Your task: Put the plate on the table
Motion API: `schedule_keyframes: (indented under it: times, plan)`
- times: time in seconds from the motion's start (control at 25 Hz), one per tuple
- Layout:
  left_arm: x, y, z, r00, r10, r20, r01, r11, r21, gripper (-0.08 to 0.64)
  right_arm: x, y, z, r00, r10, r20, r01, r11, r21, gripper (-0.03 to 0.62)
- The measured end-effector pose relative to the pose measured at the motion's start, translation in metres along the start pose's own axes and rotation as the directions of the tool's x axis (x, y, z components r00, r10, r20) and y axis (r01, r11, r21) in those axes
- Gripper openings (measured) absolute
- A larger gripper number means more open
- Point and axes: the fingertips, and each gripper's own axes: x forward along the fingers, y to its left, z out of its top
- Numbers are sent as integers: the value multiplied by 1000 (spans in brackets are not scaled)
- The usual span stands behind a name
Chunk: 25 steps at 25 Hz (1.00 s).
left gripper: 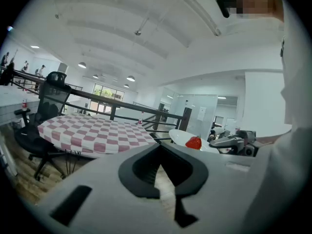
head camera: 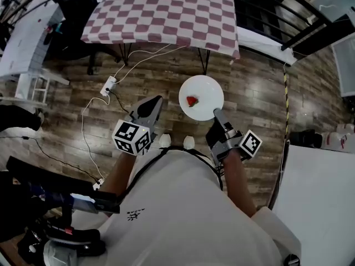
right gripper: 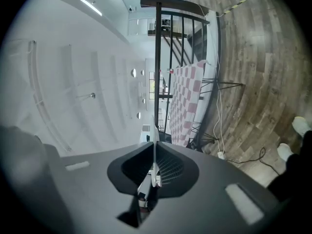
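Observation:
A white plate [head camera: 202, 90] with a red strawberry [head camera: 192, 101] on it hangs level over the wooden floor, short of the table with the red-and-white checked cloth [head camera: 161, 10]. My right gripper [head camera: 216, 114] is shut on the plate's near right rim. In the right gripper view the plate [right gripper: 155, 130] shows edge-on as a thin white line between the closed jaws of that gripper [right gripper: 155, 145]. My left gripper [head camera: 157, 100] hovers left of the plate, shut and holding nothing. The left gripper view has its jaws [left gripper: 159, 147] together, with the plate [left gripper: 181, 135], strawberry [left gripper: 193, 143] and table [left gripper: 92, 133] beyond.
A black railing [head camera: 277, 15] runs behind and right of the table. A black office chair [left gripper: 48, 106] stands at the table's left. A white cable and power strip [head camera: 108, 85] lie on the floor. A white surface [head camera: 316, 193] sits at right. My shoes [head camera: 165, 141] show below.

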Motion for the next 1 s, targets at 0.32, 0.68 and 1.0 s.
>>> schedule_keyframes:
  times: [0.32,0.68,1.0]
  plan:
    - [1,-3,-8,1000,-13,-1,13,1000,1,2,-5,-6,-1,1000,-1,8,1,1000,-8,23]
    - [-6,18,0,999,-33,1,33,999,-12,2,13,3,-14,1000,-2,22,2,1000,-8,23]
    - [-9,36,1,999,-51,3,51,999,-11,2,26,4,-24,999,2,41,-1,1000,-14,23]
